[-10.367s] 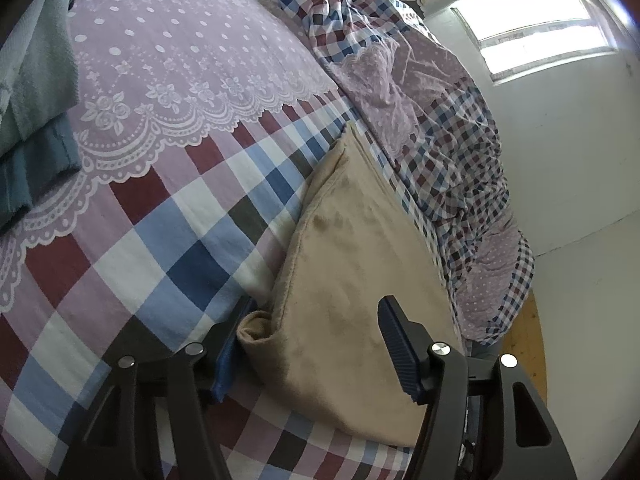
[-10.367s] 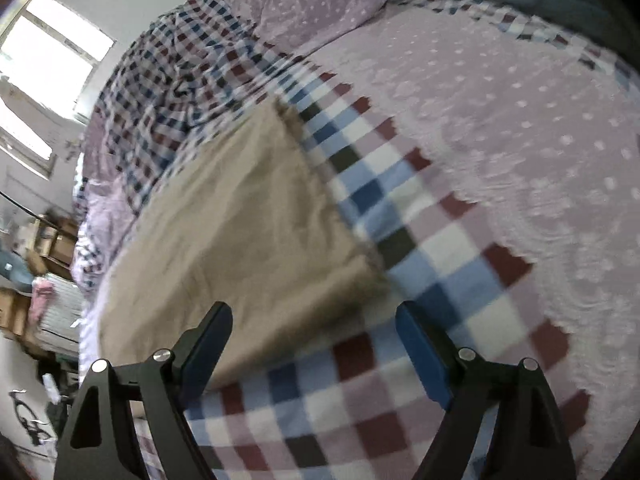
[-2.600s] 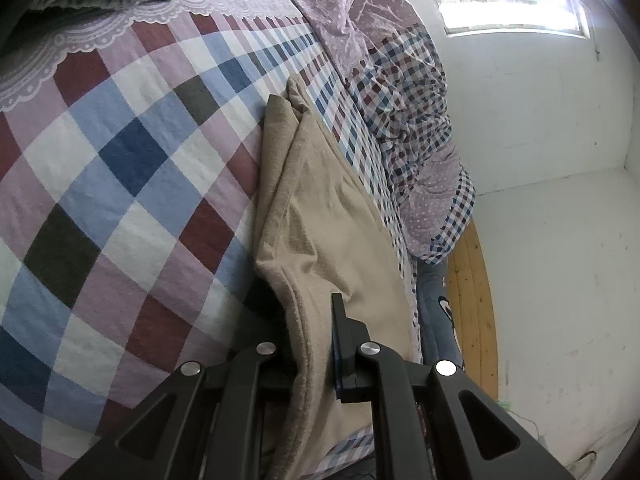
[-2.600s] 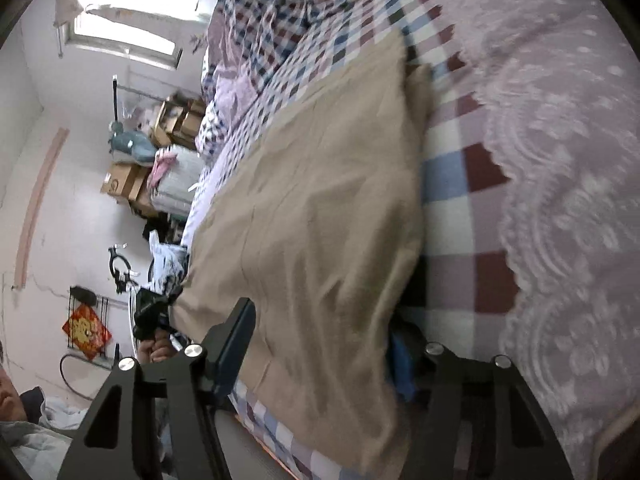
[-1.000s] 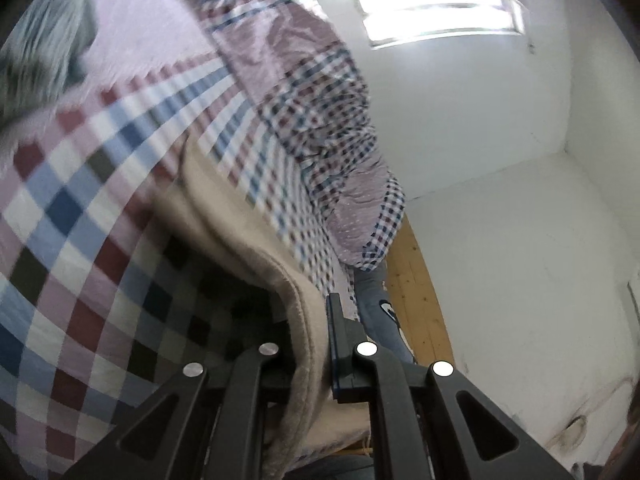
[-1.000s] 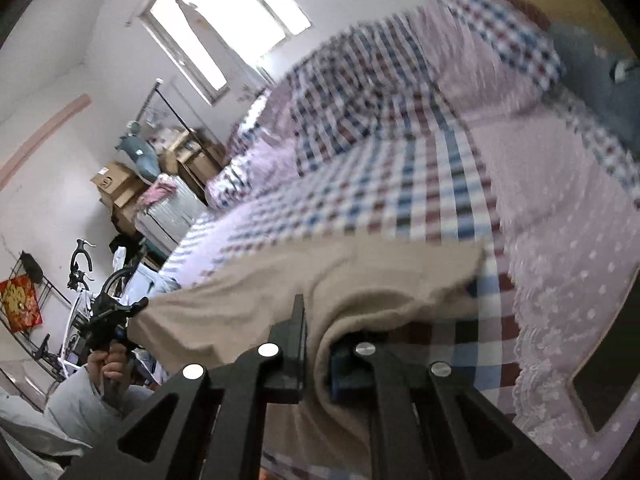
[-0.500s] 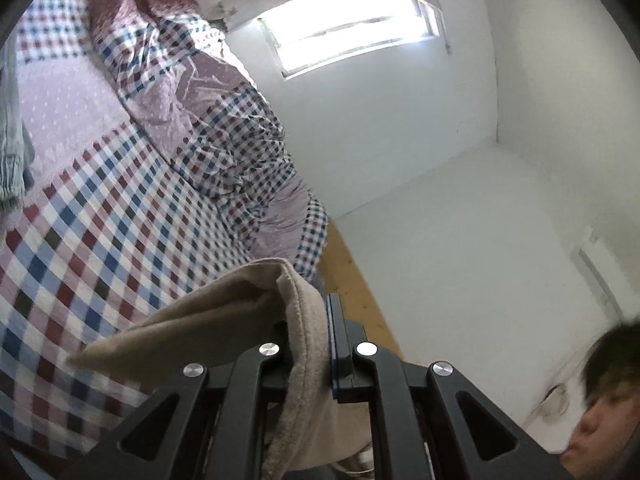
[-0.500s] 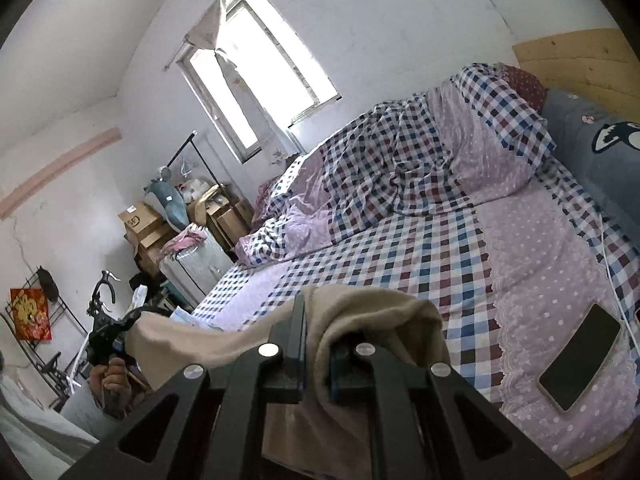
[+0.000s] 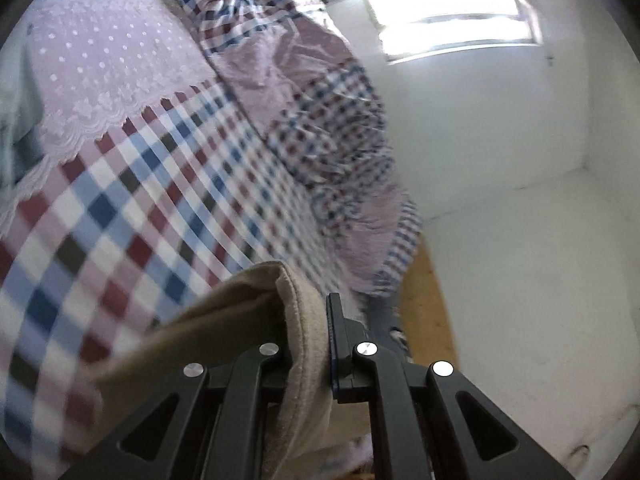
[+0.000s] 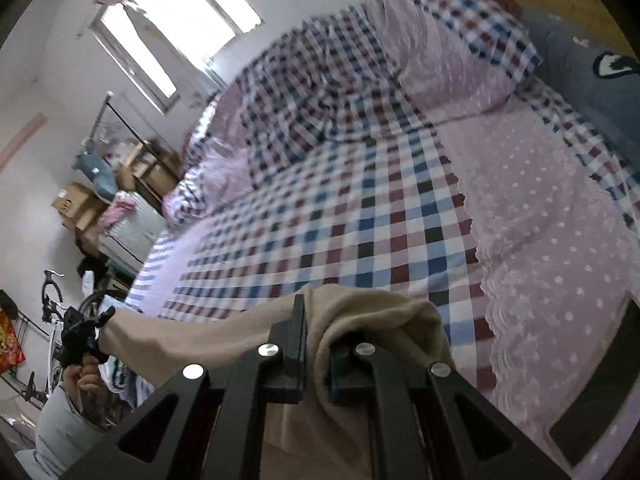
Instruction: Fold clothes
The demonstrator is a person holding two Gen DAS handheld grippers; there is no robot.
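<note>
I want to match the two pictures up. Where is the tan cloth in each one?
Left wrist view: the tan cloth sits at the bottom middle, pinched in the left claw.
Right wrist view: it is at the bottom middle too, bunched in the right claw, and stretches left toward the other claw in the person's hand.
Shared landmark: the checked bedsheet lies behind the cloth in both.
</note>
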